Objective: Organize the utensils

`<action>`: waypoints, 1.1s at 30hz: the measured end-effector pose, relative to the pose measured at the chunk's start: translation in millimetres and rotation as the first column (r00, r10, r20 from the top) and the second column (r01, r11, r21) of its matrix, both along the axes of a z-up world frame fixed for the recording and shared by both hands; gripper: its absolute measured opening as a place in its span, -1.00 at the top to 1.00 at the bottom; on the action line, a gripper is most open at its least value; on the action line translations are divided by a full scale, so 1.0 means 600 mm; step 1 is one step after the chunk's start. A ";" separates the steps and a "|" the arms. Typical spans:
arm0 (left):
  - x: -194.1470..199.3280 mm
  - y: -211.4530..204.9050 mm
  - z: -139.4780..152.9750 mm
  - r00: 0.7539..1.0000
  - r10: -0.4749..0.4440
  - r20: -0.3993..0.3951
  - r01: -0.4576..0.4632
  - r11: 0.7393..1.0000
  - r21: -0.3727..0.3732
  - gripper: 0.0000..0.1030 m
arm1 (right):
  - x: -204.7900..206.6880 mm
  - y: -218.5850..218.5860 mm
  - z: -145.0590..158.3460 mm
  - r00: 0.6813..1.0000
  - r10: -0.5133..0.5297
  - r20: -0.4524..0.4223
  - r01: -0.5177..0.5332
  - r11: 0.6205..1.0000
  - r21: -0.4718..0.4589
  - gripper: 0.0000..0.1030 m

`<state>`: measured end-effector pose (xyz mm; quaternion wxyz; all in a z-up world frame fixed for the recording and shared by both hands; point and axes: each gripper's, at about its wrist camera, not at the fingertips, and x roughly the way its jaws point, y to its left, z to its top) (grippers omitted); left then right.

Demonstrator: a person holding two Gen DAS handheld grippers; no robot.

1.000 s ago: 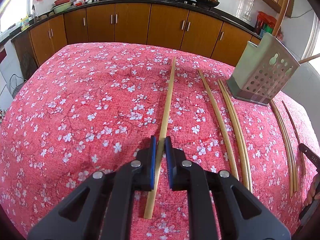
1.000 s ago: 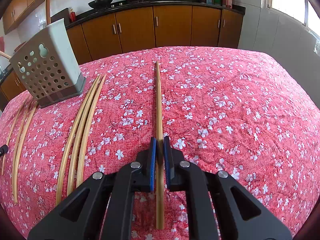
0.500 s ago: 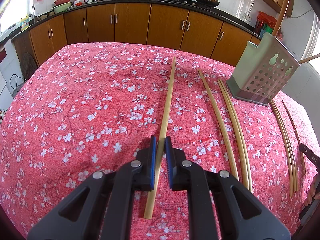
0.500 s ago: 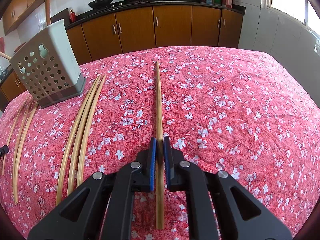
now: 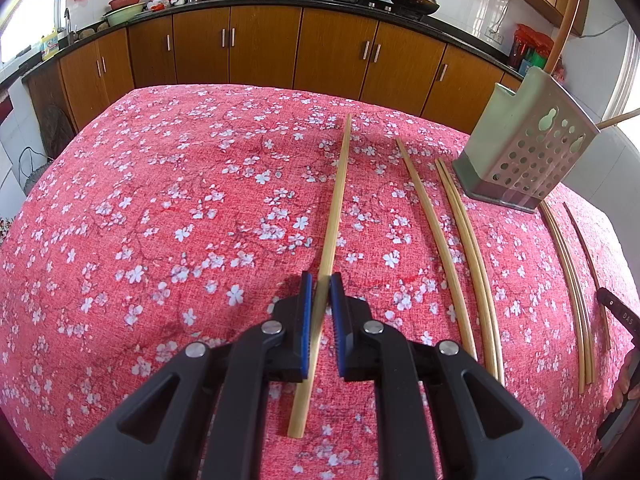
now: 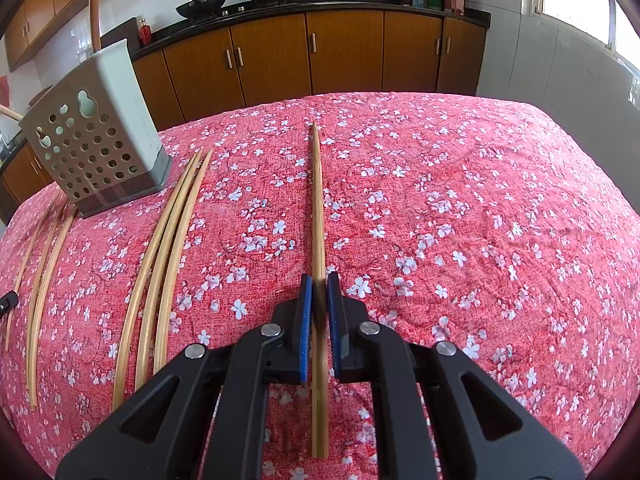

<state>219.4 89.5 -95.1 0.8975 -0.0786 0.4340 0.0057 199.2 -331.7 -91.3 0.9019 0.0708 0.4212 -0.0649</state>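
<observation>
The left gripper (image 5: 321, 280) has its jaws clamped on a chopstick (image 5: 335, 208) at lower centre; the right gripper (image 6: 319, 278) likewise grips another chopstick (image 6: 318, 208), both lying on the table (image 5: 140, 200).

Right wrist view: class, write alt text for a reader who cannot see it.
The right gripper, black with blue pads, is shut on one pale bamboo chopstick on a red cloth printed with white blossoms. To the left lie three more bamboo chopsticks side by side, beside a pale green perforated utensil holder.
</observation>
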 end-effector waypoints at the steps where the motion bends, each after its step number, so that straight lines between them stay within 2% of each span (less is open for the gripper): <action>1: 0.000 0.000 0.000 1.000 0.000 0.000 0.000 1.000 -0.001 0.75 | 0.000 0.000 0.000 1.000 0.000 0.000 0.000 1.000 0.000 0.82; 28: -0.001 -0.002 0.004 1.000 0.004 0.001 -0.004 1.000 -0.020 0.75 | 0.000 0.000 -0.001 1.000 -0.002 -0.003 0.003 1.000 0.012 0.81; 33: -0.018 -0.020 0.006 0.999 -0.053 -0.010 0.053 0.995 0.080 0.75 | -0.014 0.013 0.002 1.000 0.017 -0.012 -0.018 0.999 -0.033 0.81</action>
